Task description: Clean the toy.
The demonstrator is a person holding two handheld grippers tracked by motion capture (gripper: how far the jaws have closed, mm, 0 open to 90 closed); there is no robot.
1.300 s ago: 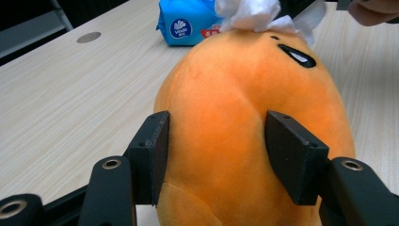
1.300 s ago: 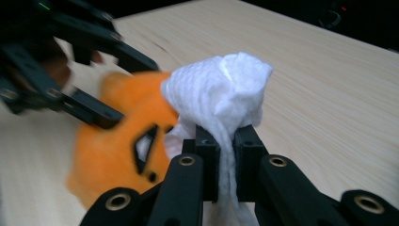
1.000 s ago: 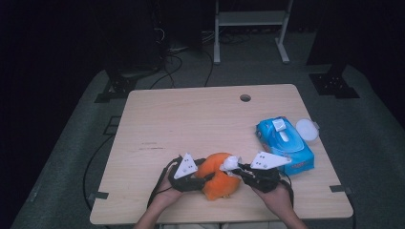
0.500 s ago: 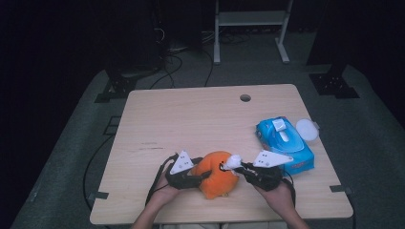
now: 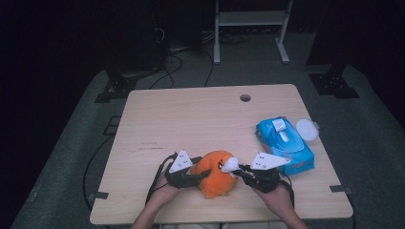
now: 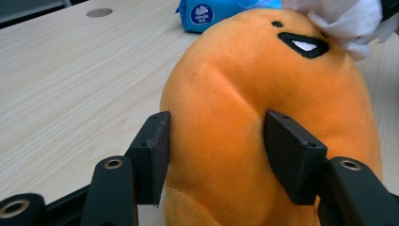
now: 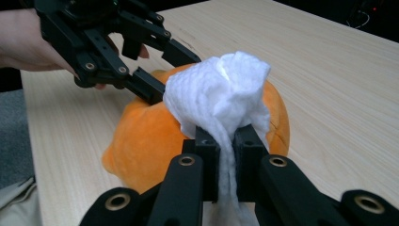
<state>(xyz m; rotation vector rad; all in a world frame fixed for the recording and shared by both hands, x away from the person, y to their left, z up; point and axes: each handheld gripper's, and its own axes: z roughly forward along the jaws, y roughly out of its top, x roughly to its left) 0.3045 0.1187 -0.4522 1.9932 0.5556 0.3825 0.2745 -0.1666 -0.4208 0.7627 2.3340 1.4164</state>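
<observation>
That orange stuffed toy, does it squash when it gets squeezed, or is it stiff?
Probably squashy: the orange plush toy dents where the left gripper pinches it. It likely weighs little. Its fuzzy fabric should not slip much.

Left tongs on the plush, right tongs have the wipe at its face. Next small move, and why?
Probably a short stroke of the white wipe across the face of the orange plush toy. The right tongs are shut on the wipe, bunched against the toy near its mouth, and the left tongs pinch the toy's body, so it looks steadied for wiping.
</observation>
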